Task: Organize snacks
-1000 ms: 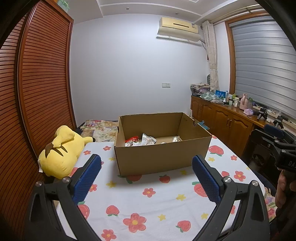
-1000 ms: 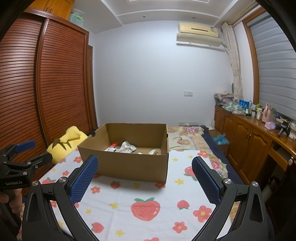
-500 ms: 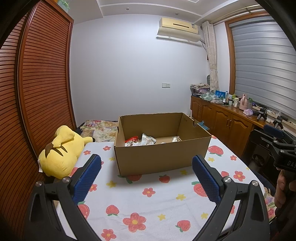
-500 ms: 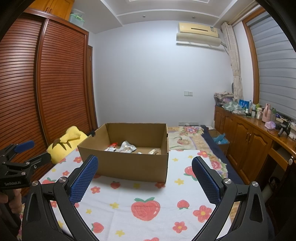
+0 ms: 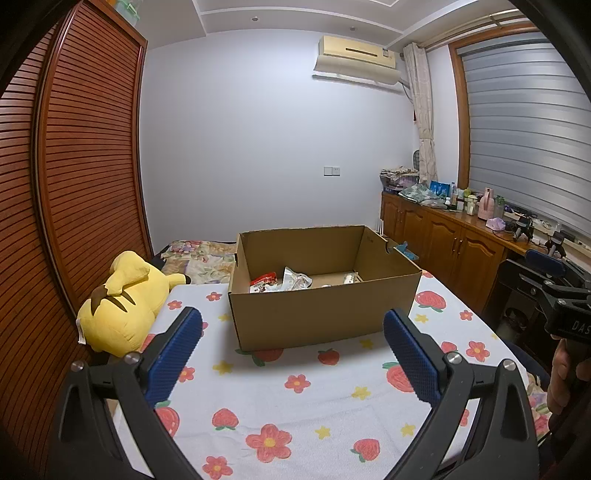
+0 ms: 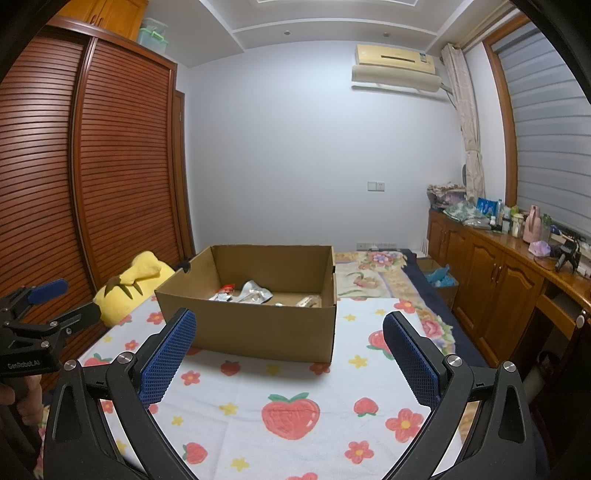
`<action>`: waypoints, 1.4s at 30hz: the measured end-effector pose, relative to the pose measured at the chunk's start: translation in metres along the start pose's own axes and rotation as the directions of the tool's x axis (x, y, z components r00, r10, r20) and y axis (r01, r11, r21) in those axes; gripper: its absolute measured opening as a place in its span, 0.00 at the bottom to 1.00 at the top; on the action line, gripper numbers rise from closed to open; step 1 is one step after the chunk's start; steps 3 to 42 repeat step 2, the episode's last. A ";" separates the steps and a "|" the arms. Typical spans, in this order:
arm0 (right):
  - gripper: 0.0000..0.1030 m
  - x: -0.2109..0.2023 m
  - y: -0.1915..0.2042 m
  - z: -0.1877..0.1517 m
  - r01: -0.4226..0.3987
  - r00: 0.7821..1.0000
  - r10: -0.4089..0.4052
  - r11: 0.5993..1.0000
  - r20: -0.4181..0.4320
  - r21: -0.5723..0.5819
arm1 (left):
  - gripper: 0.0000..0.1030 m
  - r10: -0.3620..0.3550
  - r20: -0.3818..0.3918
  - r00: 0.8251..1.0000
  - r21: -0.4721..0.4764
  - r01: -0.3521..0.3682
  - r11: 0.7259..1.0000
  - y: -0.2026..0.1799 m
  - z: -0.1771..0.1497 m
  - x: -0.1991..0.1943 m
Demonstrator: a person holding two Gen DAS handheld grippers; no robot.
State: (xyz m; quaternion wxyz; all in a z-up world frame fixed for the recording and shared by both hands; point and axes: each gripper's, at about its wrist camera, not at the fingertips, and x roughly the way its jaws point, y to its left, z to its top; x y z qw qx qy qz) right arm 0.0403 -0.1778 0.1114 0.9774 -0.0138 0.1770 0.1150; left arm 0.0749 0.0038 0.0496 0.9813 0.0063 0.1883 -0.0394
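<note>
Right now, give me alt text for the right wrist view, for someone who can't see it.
An open cardboard box holding a few snack packets sits on a strawberry-print tablecloth, framed by the open, empty right hand-held gripper. A yellow plush toy lies left of the box, beside the left hand-held gripper.

A bedroom with plain pale walls (image 6: 295, 140) and a white stepped ceiling (image 6: 332, 22) with small recessed lights. A cream air conditioner (image 5: 356, 55) is mounted high on the far wall, near the right corner. Below it sits a white wall switch (image 6: 376, 185). The left side is filled by a tall wardrobe with reddish-brown louvred doors (image 6: 110, 155); a clear storage box with green clips (image 6: 153, 35) rests on top. On the right, a window with a wooden frame is covered by a grey blind (image 5: 524, 125), with a patterned curtain (image 6: 469, 125) gathered beside it. Under the window runs a long wooden cabinet (image 6: 491, 280), its top crowded with bottles and small items.
</note>
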 end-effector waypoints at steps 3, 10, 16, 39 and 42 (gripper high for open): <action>1.00 0.000 0.000 0.000 -0.001 1.000 0.001 1.000 0.000 0.001 | 0.97 0.000 0.000 1.000 0.000 0.000 1.000 0.000 0.000 0.000; 1.00 0.000 0.000 0.000 -0.001 1.000 0.001 1.000 0.000 0.001 | 0.97 0.000 0.000 1.000 0.000 0.000 1.000 0.000 0.000 0.000; 1.00 0.000 0.000 0.000 -0.001 1.000 0.001 1.000 0.000 0.001 | 0.97 0.000 0.000 1.000 0.000 0.000 1.000 0.000 0.000 0.000; 1.00 0.000 0.000 0.000 -0.001 1.000 0.001 1.000 0.000 0.001 | 0.97 0.000 0.000 1.000 0.000 0.000 1.000 0.000 0.000 0.000; 1.00 0.000 0.000 0.000 -0.001 1.000 0.001 1.000 0.000 0.001 | 0.97 0.000 0.000 1.000 0.000 0.000 1.000 0.000 0.000 0.000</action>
